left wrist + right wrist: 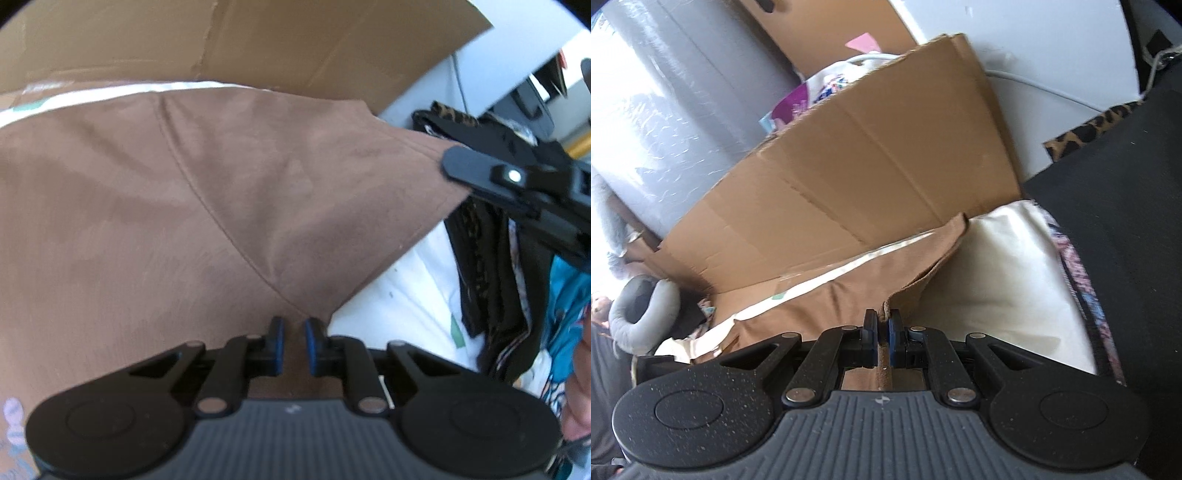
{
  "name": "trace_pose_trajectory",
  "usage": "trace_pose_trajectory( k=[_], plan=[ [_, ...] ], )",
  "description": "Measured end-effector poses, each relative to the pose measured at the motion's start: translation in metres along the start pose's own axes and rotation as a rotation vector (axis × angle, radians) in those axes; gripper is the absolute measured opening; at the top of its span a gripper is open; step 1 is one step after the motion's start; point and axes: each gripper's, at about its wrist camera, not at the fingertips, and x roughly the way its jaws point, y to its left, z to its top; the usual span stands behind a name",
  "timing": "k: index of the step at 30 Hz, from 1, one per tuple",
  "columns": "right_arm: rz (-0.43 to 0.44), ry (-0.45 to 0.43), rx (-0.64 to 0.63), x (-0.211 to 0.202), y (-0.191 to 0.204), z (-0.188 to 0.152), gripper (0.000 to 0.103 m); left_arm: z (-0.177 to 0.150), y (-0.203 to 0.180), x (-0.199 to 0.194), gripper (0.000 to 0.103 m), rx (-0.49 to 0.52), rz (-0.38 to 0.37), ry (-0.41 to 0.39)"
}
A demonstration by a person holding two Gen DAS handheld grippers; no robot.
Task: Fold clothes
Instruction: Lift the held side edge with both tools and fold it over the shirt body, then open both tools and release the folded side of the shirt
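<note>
Claws at work on a brown garment point(155, 206): nearest the left camera, the left claw point(294, 345) is nearly pressed together, its blue pads point(279, 343) set either side of a fold of the cloth, though whether they bite it cannot be told. The right claw point(882, 341), pads almost touching, pinches a hemmed edge of the garment point(846, 291); in the left view the same claw point(465, 168) holds a corner lifted and taut at the right. Beyond, the cloth spreads over a white sheet point(993, 266) on the worktop, beside a dark pile point(487, 258) of other clothes, with a cardboard sheet point(871, 162) standing behind. The step appears to be the first fold. The next move likely calls for both claws to carry the held edge across the garment together, keeping it taut, then lay it flat.
</note>
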Motion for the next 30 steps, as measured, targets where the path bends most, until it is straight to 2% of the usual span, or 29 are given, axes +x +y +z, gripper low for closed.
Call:
trace_pose_trajectory(
  k=[9,13,23,30],
  plan=[
    [0.063,0.031,-0.038,-0.003,0.019,-0.003,0.004,-0.014,0.013,-0.001,0.008,-0.115,-0.041,-0.054],
    [0.093,0.047,-0.036,-0.002,0.021,-0.003,0.004,-0.017,0.020,-0.001,0.001,-0.176,-0.049,-0.058],
    [0.194,0.095,-0.044,0.006,0.034,-0.011,0.003,-0.025,0.031,-0.001,0.001,-0.286,-0.097,-0.088],
    [0.216,0.130,-0.055,0.013,0.040,-0.021,0.003,-0.029,0.033,0.001,0.000,-0.326,-0.145,-0.090]
  ],
)
